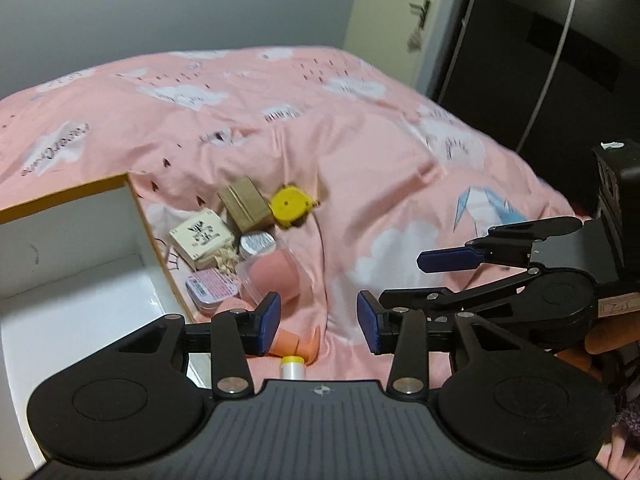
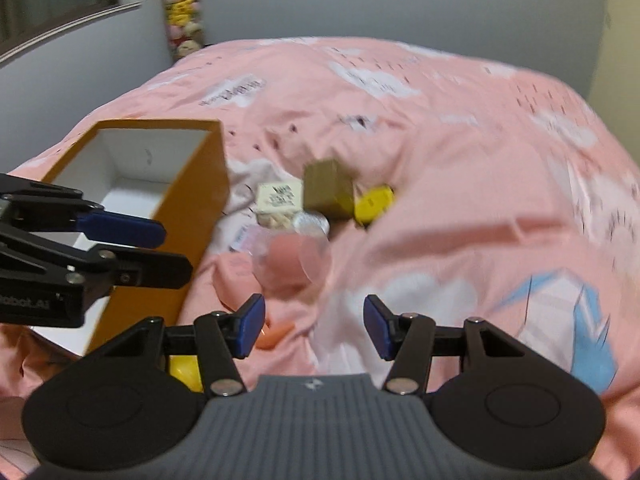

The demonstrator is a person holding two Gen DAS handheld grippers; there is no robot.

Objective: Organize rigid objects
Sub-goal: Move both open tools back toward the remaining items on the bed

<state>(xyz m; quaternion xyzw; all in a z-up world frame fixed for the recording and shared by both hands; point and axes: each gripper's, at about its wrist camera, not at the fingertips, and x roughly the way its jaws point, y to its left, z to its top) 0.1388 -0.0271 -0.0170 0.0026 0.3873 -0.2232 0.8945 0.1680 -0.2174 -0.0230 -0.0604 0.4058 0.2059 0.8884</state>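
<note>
Yellow-capped tube (image 1: pixel 293 366) half behind tongs (image 1: pixel 318 322)

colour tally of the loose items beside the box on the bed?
Yellow: 2, the round case and the yellow-capped tube.
Pink or orange: 3, the pink tin, the clear tub with pink contents and the orange piece.
Brown: 1, the cardboard box.
Cream: 1, the printed box.
Silver: 1, the foil-topped jar.
Total: 8 visible.

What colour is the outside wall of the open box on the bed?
The box is orange-brown outside and white inside. This shows best in the right wrist view.
</note>
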